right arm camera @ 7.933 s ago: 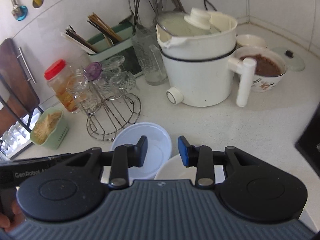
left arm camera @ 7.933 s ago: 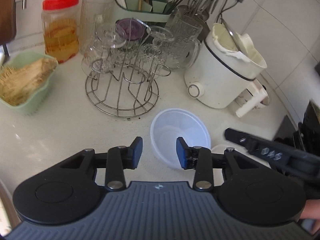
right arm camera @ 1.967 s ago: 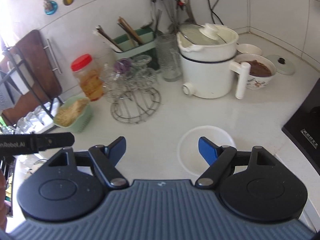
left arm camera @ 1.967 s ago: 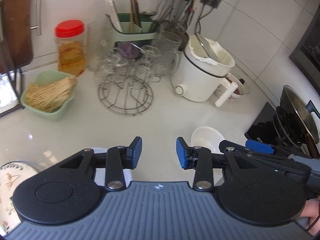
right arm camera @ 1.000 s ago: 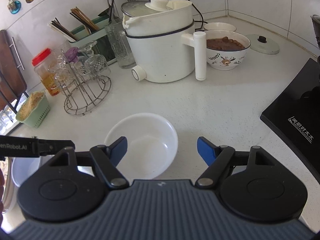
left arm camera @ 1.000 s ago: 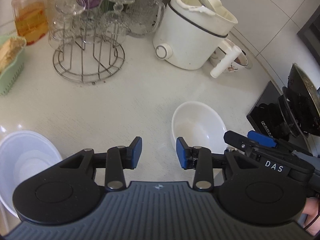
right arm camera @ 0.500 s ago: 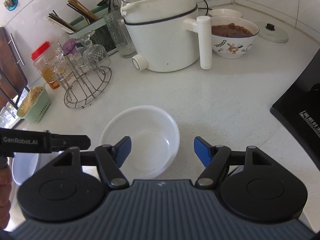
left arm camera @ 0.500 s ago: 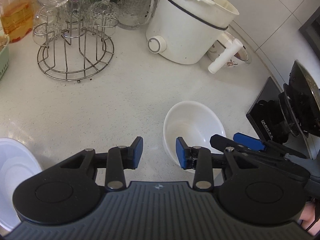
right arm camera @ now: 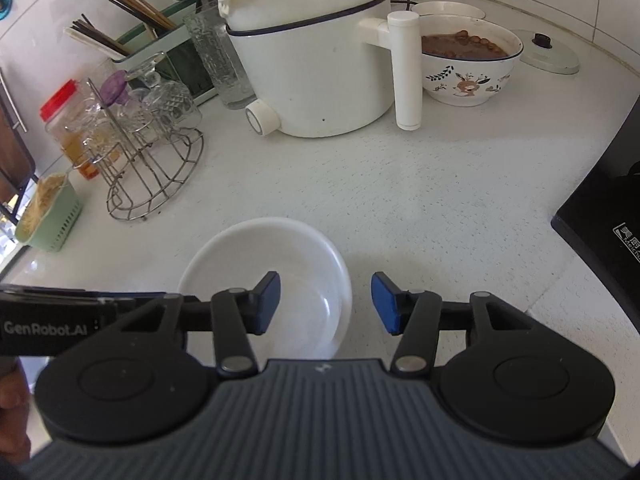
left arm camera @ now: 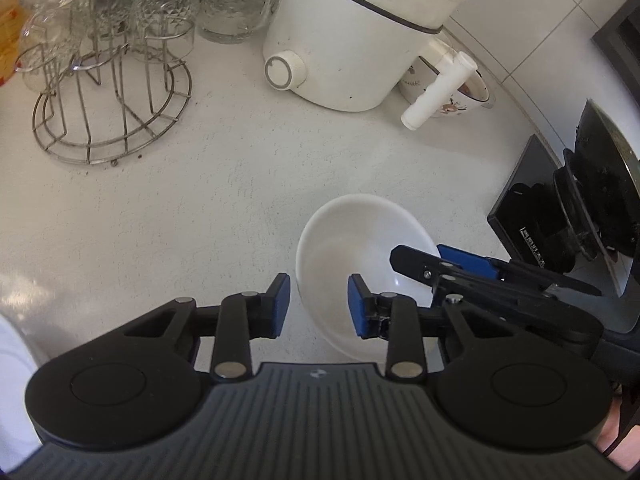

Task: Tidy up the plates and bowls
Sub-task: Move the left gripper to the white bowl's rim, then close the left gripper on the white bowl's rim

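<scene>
A small empty white bowl (left arm camera: 356,240) sits on the white counter; it also shows in the right wrist view (right arm camera: 296,264). My left gripper (left arm camera: 318,304) is open and straddles the bowl's left rim, one pad inside, one outside. My right gripper (right arm camera: 325,302) is open and straddles the bowl's right rim; in the left wrist view its fingers (left arm camera: 464,258) reach over the bowl from the right. A translucent plastic bowl (left arm camera: 12,380) shows at the far left edge.
A white electric pot (right arm camera: 316,68) with a side handle stands behind. A wire rack of glasses (left arm camera: 108,92) is at the left, a patterned bowl of brown food (right arm camera: 468,64) and a lid (right arm camera: 548,54) at the back right. A black cooktop (right arm camera: 604,232) is at the right.
Both grippers have closed in on the white bowl and dropped lower. The right gripper's jaws have narrowed a little around the rim. The plastic bowl has slid out toward the left edge of view.
</scene>
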`<action>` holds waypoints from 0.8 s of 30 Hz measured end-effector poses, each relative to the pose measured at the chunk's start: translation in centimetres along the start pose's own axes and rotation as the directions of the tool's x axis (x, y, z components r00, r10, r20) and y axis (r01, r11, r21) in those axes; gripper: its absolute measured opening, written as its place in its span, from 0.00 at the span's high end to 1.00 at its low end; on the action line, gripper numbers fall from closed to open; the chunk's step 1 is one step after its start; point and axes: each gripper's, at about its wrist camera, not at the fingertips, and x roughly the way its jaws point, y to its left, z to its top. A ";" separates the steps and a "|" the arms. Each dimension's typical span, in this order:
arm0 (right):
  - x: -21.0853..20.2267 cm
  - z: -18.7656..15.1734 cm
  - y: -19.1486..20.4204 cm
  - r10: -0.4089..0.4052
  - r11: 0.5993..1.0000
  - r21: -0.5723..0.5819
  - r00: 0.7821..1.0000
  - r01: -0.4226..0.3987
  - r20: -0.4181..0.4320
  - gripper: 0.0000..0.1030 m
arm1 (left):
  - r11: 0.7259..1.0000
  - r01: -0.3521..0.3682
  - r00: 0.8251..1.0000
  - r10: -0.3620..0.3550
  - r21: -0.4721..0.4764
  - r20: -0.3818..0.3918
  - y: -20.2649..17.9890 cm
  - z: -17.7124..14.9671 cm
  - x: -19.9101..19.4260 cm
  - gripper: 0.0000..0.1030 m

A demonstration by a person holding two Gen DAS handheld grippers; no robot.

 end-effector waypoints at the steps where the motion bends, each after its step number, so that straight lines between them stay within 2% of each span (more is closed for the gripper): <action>1: 0.2 0.1 0.0 -0.006 1.000 -0.002 1.000 0.006 -0.003 0.58 | 1.000 0.001 1.000 -0.001 -0.002 -0.006 0.1 0.2 0.2 0.68; 3: 0.4 0.2 -0.1 -0.022 1.000 0.008 1.000 0.022 -0.009 0.61 | 1.000 0.005 1.000 -0.005 -0.007 -0.015 0.3 0.4 0.6 0.77; 6: 0.7 0.3 -0.3 -0.045 0.999 0.018 0.999 0.046 -0.019 0.68 | 0.999 0.024 0.999 -0.025 -0.021 -0.023 0.6 0.8 1.0 0.81; 10: 1.0 0.2 -0.6 -0.025 0.999 0.041 0.999 0.027 -0.043 0.75 | 0.999 0.021 0.999 -0.022 -0.030 -0.031 0.7 1.2 1.3 0.81; 19: 0.4 0.8 0.3 0.037 0.998 0.045 0.998 -0.035 -0.047 0.75 | 0.998 -0.003 1.000 0.003 -0.060 -0.008 1.5 2.0 -0.8 0.81; 24: -1.1 1.1 1.1 0.071 0.996 0.065 0.997 -0.068 -0.036 0.75 | 0.999 -0.030 1.000 0.030 -0.040 0.010 0.7 2.1 -2.7 0.81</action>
